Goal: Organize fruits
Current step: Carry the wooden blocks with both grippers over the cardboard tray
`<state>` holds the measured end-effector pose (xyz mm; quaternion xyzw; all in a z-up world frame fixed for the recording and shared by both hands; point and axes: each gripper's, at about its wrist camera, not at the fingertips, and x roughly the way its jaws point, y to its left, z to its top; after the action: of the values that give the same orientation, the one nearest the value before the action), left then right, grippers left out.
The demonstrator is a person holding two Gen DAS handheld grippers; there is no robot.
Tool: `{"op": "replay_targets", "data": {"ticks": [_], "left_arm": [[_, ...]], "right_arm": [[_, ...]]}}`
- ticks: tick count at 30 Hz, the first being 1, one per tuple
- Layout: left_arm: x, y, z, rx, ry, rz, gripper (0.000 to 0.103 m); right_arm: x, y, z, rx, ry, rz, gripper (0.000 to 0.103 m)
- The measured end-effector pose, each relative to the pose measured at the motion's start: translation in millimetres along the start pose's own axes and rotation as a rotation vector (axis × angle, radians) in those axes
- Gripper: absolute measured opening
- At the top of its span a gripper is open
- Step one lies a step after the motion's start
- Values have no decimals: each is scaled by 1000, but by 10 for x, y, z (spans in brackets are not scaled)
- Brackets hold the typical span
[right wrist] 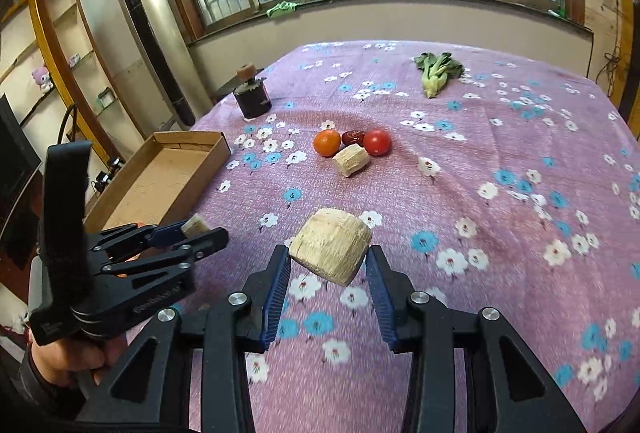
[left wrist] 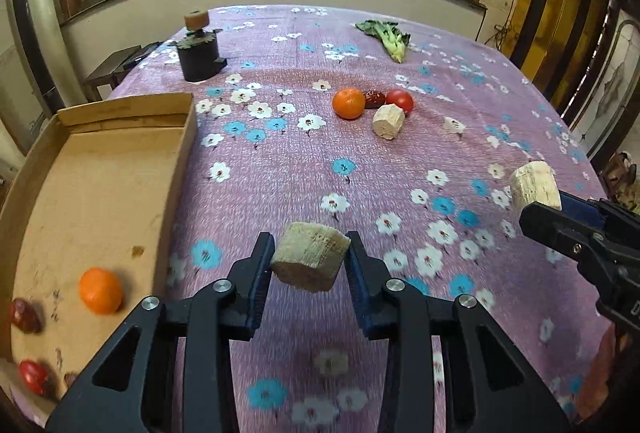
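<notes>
My left gripper (left wrist: 310,255) is shut on a pale sugarcane chunk (left wrist: 308,257) and holds it above the cloth, right of the cardboard box (left wrist: 100,201). The box holds an orange (left wrist: 100,290), a red date (left wrist: 25,315) and a tomato (left wrist: 35,377). My right gripper (right wrist: 329,253) is shut on another sugarcane chunk (right wrist: 332,245); it also shows in the left wrist view (left wrist: 536,189). In the table's middle lie an orange (left wrist: 349,103), a date (left wrist: 374,99), a tomato (left wrist: 400,100) and a third cane chunk (left wrist: 388,121).
A leafy green vegetable (left wrist: 386,35) lies at the far right of the floral tablecloth (left wrist: 320,173). A black cylinder with a brown knob (left wrist: 198,51) stands at the far left. The left gripper shows at the left in the right wrist view (right wrist: 192,229).
</notes>
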<state>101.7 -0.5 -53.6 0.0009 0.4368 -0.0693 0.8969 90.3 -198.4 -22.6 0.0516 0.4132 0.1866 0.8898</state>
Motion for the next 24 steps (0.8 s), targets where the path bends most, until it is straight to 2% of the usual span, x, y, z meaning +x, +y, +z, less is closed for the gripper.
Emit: {"op": "replay_targets", "data": {"ticks": [8,24], "left_arm": [[-394,8,-82,-17,-66,34,33],[-756,33,-149,-22,-134,57,33]], "right_arm": [[-290,85,-138,-9,-43,-25,40],[-739,213,-149,-32,-149,-134,40]]}}
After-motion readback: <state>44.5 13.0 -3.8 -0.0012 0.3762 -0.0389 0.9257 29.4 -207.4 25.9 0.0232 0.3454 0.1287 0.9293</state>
